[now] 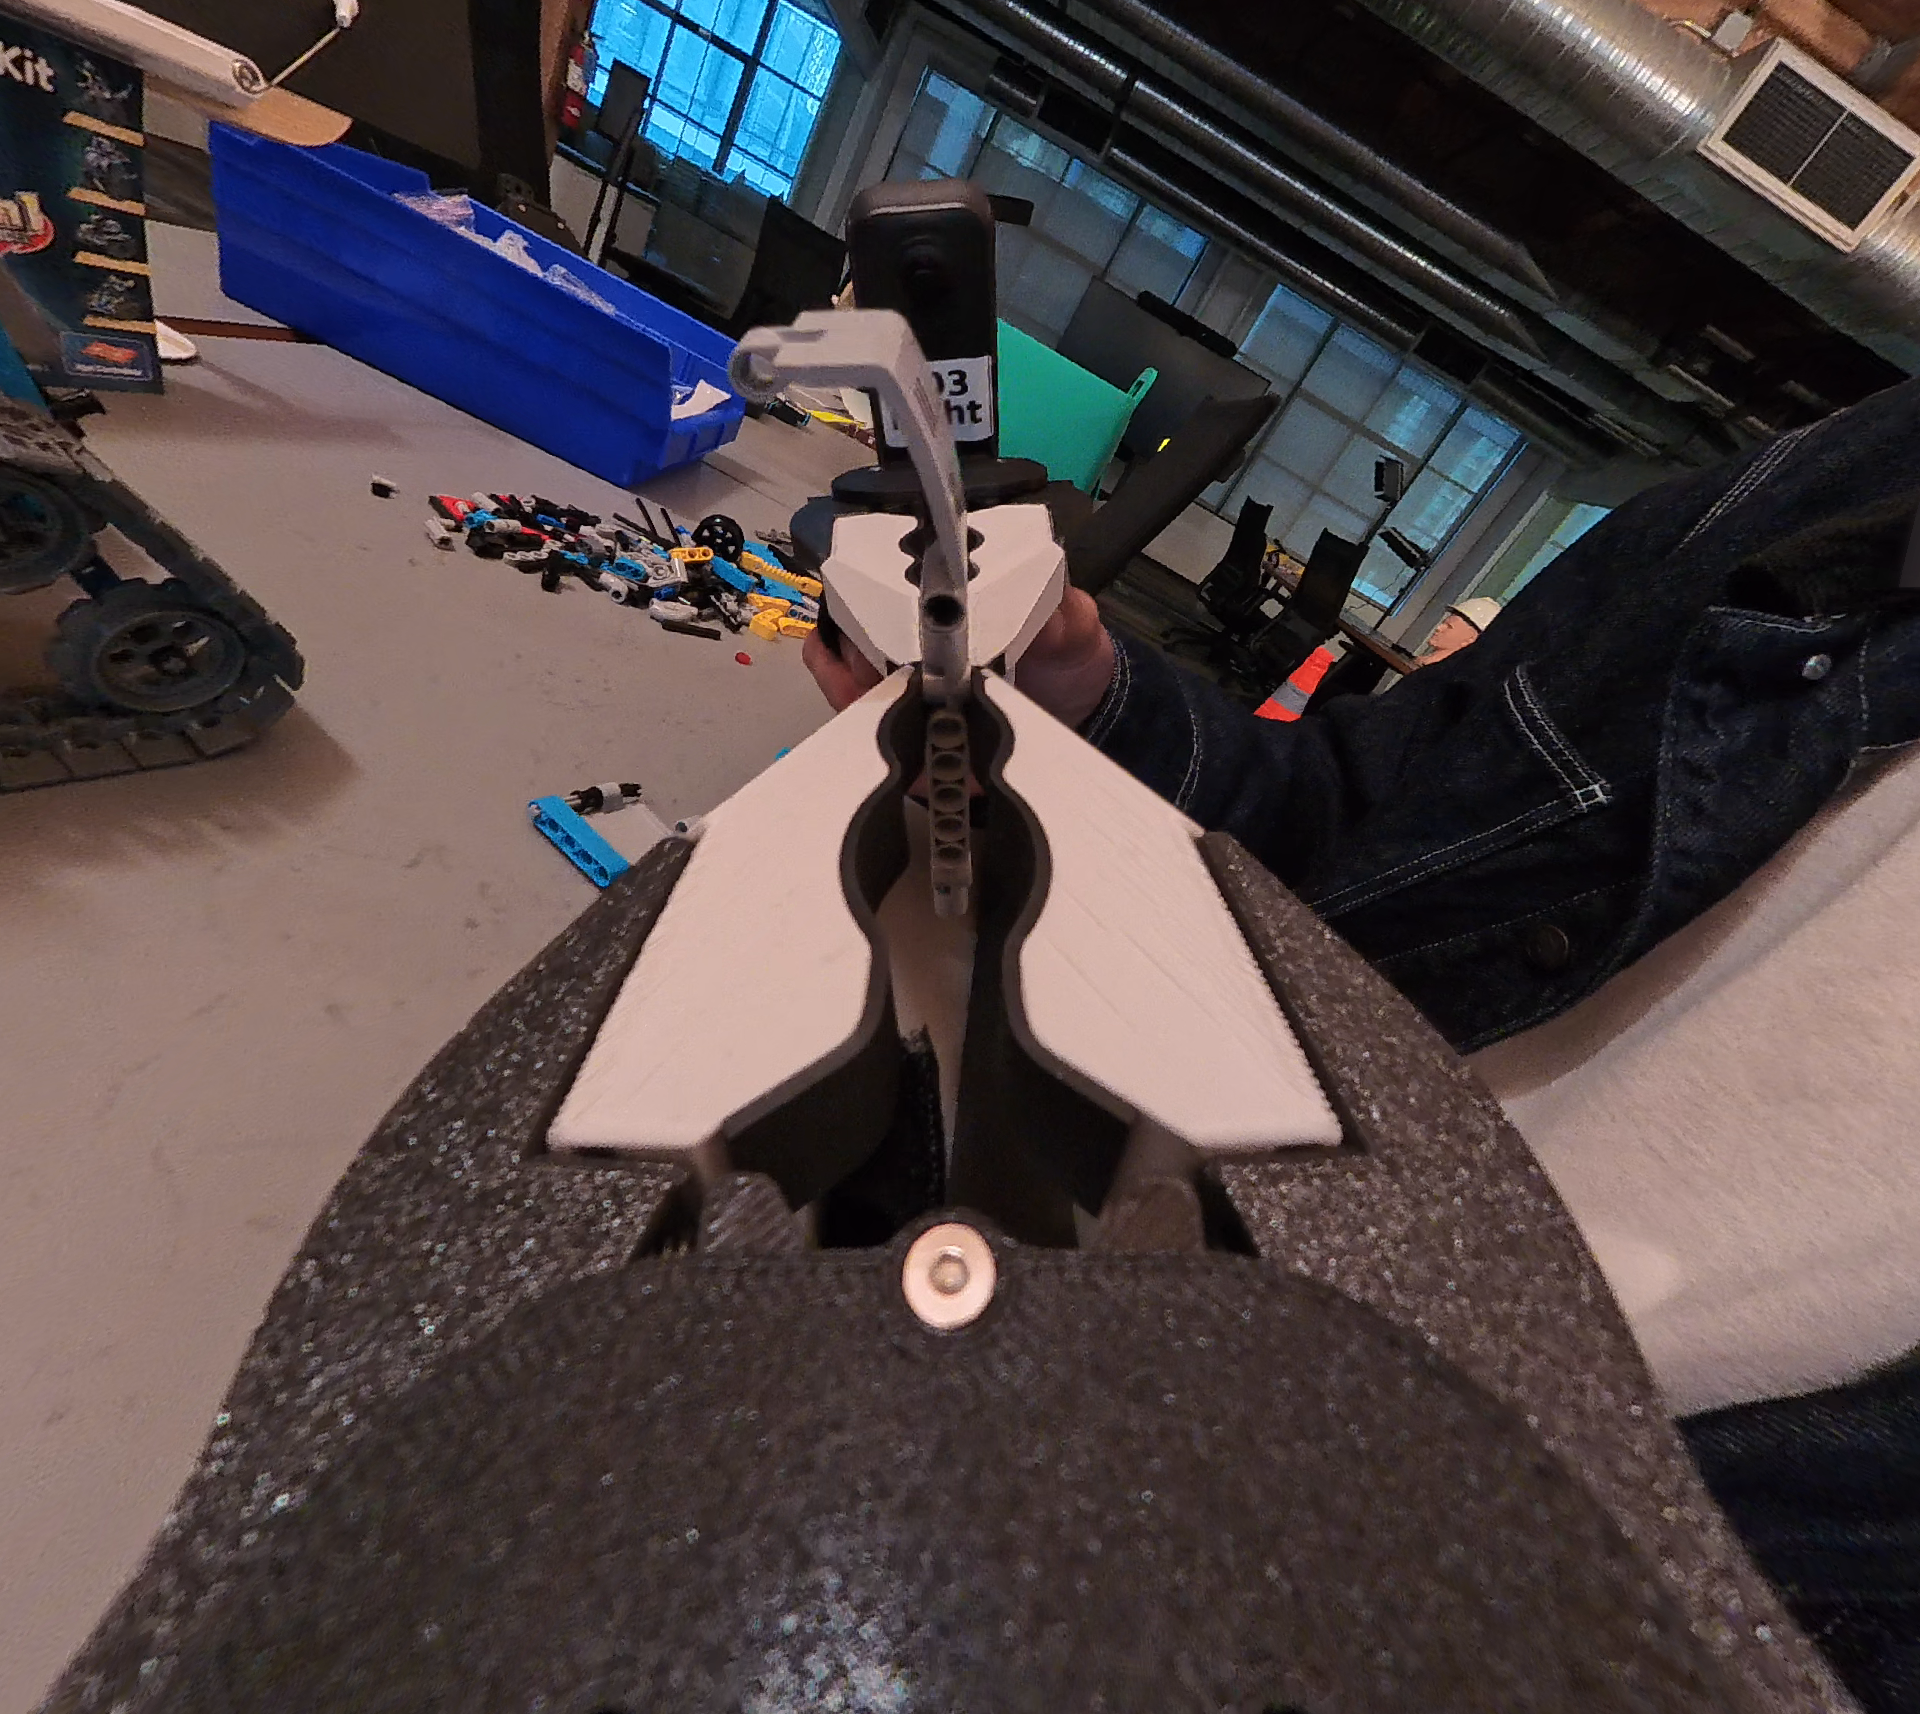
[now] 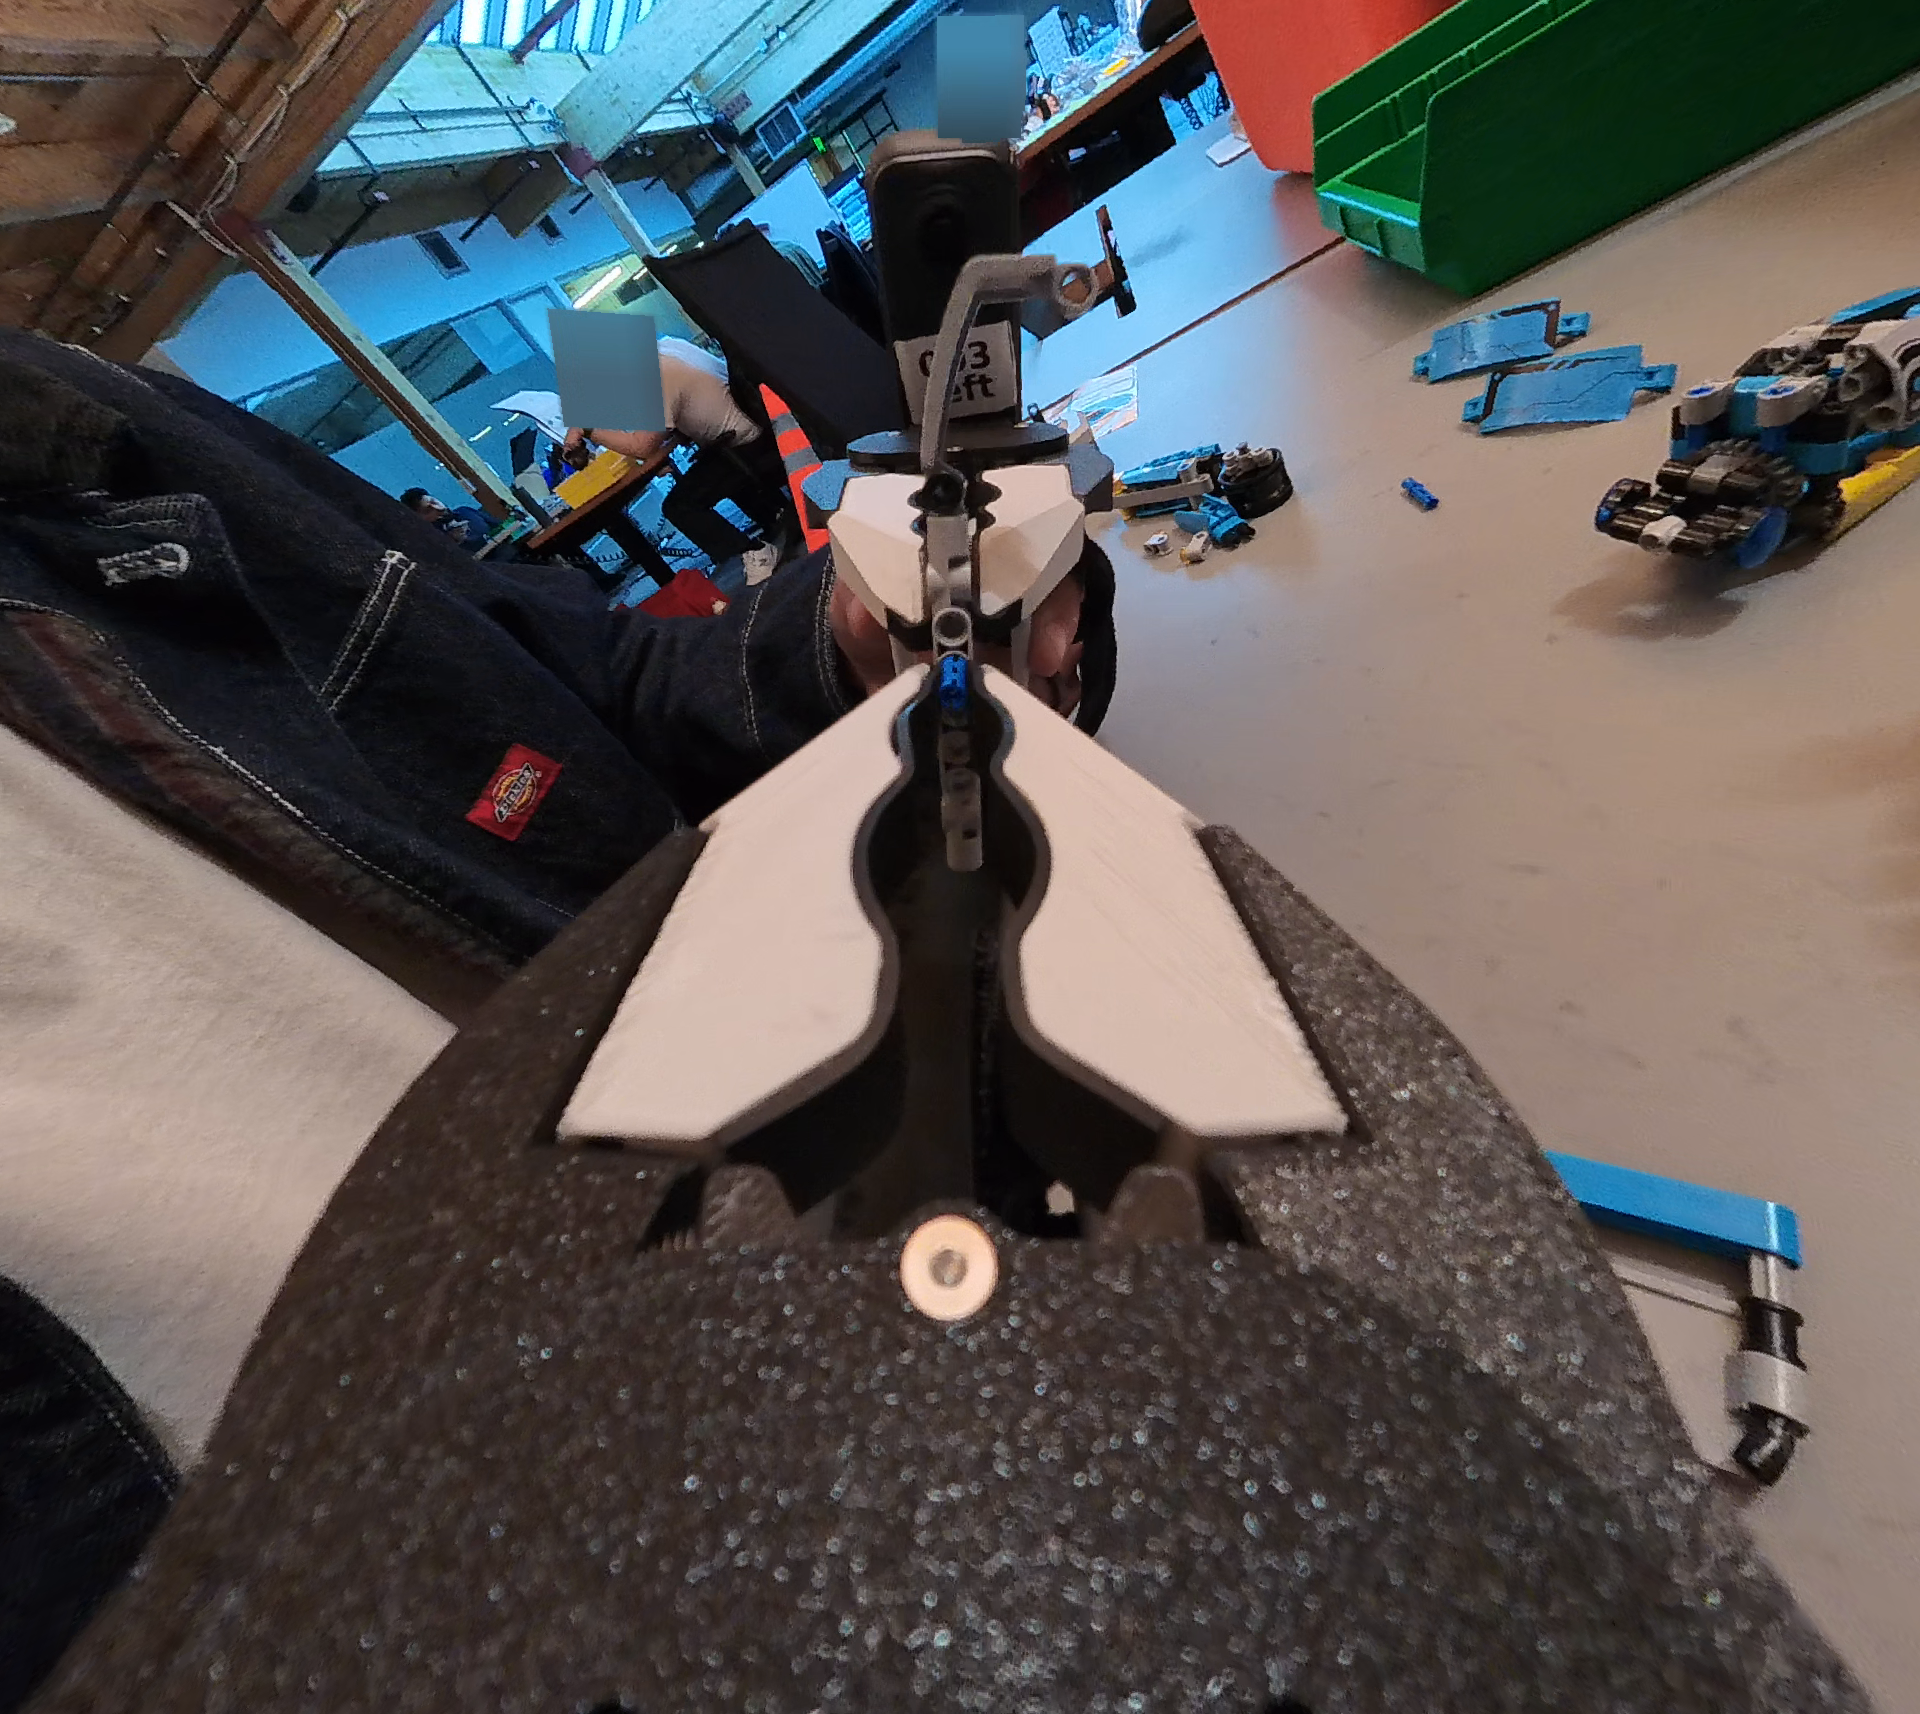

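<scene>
My left gripper (image 1: 943,688) and my right gripper (image 2: 951,677) face each other tip to tip above the grey table (image 1: 312,989). Both are shut on one grey holed-beam assembly (image 1: 945,791). Its straight holed part lies between my left fingers (image 1: 790,937). In the right wrist view the straight part (image 2: 961,791) lies between my right fingers (image 2: 790,937), with a small blue pin (image 2: 951,690) at the tips. A bent grey arm (image 1: 831,360) rises from the assembly and hooks sideways at the top; it also shows in the right wrist view (image 2: 997,282). The right gripper (image 1: 940,594) and the left gripper (image 2: 951,563) each show in the other's view.
A blue bin (image 1: 468,314), a pile of loose pieces (image 1: 623,563), a tracked model (image 1: 125,646), a printed box (image 1: 73,210) and a blue beam (image 1: 582,833) are on the left. A green bin (image 2: 1610,137), blue panels (image 2: 1538,376) and a blue-and-grey model (image 2: 1766,459) lie on the table. A denim sleeve (image 1: 1455,781) is close by. Both grippers' tips are close together, under 4 cm apart.
</scene>
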`<control>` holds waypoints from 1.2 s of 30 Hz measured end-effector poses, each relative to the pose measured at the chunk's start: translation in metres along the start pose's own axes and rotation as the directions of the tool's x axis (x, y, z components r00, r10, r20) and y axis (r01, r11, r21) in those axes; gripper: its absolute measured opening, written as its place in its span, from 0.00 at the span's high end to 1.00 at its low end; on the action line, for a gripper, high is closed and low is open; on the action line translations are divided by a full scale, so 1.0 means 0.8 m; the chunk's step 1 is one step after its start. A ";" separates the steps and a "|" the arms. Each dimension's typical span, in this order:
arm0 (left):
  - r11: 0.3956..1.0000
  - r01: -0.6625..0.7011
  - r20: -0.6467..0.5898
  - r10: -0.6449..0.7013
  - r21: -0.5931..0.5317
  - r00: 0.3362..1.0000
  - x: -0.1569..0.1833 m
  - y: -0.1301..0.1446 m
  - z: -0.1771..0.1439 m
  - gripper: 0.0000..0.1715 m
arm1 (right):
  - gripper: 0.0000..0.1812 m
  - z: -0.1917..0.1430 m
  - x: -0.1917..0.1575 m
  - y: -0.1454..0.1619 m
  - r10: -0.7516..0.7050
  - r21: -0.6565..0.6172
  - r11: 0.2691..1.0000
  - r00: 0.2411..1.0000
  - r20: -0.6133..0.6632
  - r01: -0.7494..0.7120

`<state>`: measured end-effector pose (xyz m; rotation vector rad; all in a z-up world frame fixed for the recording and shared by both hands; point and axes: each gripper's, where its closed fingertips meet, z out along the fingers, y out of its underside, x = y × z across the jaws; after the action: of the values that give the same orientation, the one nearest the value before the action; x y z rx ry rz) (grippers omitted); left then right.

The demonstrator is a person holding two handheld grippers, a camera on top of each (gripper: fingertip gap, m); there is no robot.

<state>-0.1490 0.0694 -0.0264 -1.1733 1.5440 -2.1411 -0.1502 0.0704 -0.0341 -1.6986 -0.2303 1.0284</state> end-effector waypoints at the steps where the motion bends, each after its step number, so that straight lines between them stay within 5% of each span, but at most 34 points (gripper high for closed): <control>1: 1.000 -0.003 -0.002 0.003 0.000 1.000 0.001 0.000 0.000 0.97 | 0.99 0.000 -0.001 0.000 0.001 0.002 1.000 1.000 0.004 -0.001; 11: 0.996 -0.080 0.052 0.083 -0.049 0.995 -0.006 0.006 -0.005 0.97 | 0.99 -0.009 0.011 -0.004 0.040 0.042 0.998 0.999 -0.017 -0.039; 12: 0.996 -0.083 0.056 0.084 -0.025 0.995 -0.008 -0.001 -0.020 0.97 | 1.00 -0.046 0.019 -0.037 0.072 0.214 0.975 0.997 -0.020 -0.066; 14: 0.995 -0.079 0.140 0.071 0.056 0.988 -0.027 -0.023 -0.063 0.97 | 1.00 -0.147 0.057 -0.067 0.120 0.365 0.929 0.982 -0.144 -0.060; 17: 0.996 -0.075 0.163 0.065 0.056 0.984 -0.034 -0.024 -0.066 0.97 | 0.99 -0.202 0.066 -0.042 0.006 0.181 0.982 0.942 -0.334 0.058; 19: 0.999 -0.046 0.122 0.043 0.017 0.992 -0.030 -0.014 -0.052 0.97 | 0.99 -0.246 0.106 -0.005 -0.012 0.015 1.000 0.837 -0.547 0.023; 22: 1.000 0.001 0.132 -0.001 -0.004 0.991 -0.036 -0.006 -0.045 0.97 | 0.99 -0.341 0.154 0.048 -0.092 -0.184 0.977 0.567 -0.819 -0.107; 25: 1.000 0.022 0.161 -0.020 -0.012 0.987 -0.044 -0.001 -0.041 0.97 | 0.99 -0.402 0.162 0.068 -0.172 -0.258 0.953 0.417 -0.892 -0.159; 29: 1.000 0.021 0.139 -0.019 -0.014 0.990 -0.038 0.000 -0.037 0.97 | 0.98 -0.438 0.158 0.079 -0.167 -0.255 0.944 0.365 -0.916 -0.208; 36: 0.999 0.018 0.141 -0.014 -0.030 0.990 -0.038 0.003 -0.034 0.97 | 0.89 -0.463 0.141 0.035 -0.107 -0.141 0.985 0.293 -0.950 -0.100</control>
<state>-0.1501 0.1055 -0.0458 -1.3206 1.5172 -2.0032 0.1765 -0.1278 -0.1011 -2.1852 0.5118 -0.2213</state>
